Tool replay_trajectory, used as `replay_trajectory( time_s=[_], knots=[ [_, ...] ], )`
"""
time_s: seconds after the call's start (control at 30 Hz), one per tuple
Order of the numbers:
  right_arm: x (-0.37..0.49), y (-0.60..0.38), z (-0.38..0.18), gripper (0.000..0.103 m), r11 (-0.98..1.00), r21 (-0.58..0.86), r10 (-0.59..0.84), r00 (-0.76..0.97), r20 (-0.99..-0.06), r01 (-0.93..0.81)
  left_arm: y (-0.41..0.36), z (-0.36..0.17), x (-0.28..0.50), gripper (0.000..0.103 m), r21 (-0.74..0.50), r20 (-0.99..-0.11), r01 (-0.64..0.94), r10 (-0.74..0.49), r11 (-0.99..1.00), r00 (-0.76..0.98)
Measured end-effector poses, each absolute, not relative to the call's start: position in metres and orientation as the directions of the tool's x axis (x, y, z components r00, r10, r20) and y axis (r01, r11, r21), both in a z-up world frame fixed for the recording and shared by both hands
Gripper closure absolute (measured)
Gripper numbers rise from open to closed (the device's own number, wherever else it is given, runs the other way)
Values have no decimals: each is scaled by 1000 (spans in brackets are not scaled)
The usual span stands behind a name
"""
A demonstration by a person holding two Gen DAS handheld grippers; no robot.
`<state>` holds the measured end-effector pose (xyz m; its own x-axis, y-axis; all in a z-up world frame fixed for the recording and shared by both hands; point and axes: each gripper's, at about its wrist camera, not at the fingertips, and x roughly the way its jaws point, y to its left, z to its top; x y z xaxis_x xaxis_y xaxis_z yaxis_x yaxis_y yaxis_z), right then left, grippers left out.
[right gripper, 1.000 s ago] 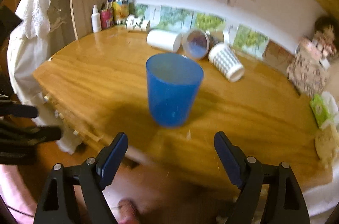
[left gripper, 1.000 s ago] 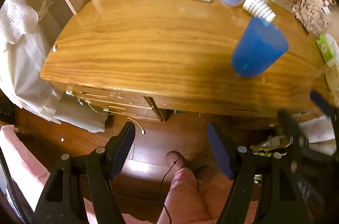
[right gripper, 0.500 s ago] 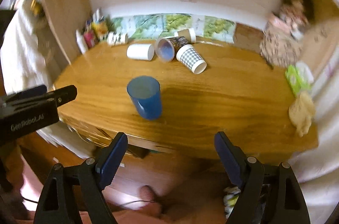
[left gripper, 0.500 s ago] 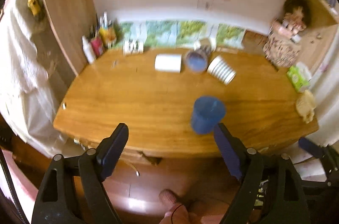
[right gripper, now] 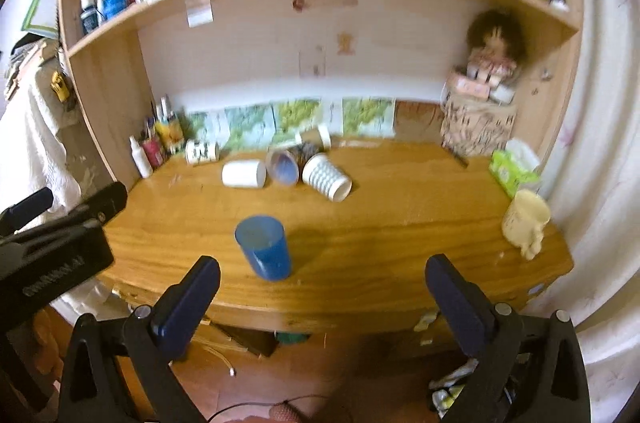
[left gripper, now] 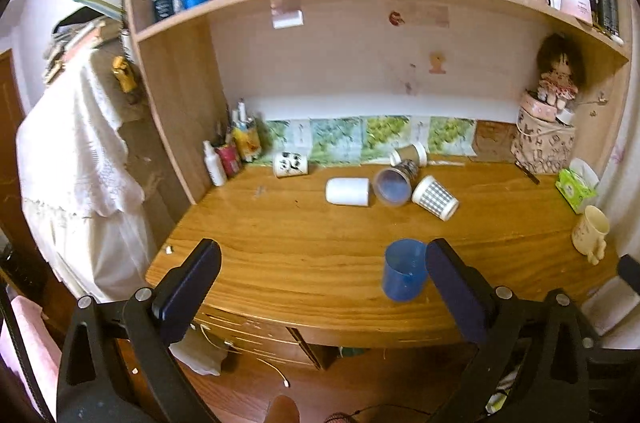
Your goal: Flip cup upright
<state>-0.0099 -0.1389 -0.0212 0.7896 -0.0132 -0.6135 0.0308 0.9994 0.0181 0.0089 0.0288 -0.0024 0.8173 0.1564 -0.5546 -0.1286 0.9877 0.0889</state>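
Wooden desk [left gripper: 304,247] under bookshelf. Blue cup [left gripper: 404,275] upright near front edge, task looks done. Left gripper [left gripper: 322,293] and right gripper [right gripper: 322,297] both spread wide, empty, off desk: clear of cup, no tip risk.

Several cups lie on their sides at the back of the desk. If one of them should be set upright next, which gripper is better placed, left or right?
Probably the right gripper: the fallen white cup and checked cup lie almost straight ahead of its open jaws. Both grippers are empty and held back off the desk, so the advantage is small.
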Motion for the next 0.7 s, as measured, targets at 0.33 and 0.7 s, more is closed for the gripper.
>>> replay_trajectory(
  time_s=[0.33,0.7],
  knots=[
    [-31,-153,-9,0,997,42,-35,857,-514,66,27,7,-16,1,69,-466,-148,163,987,869],
    [-40,-150,-9,0,998,41,-18,861,-508,45,25,4,-24,1,42,-471,-114,120,993,874]
  ],
)
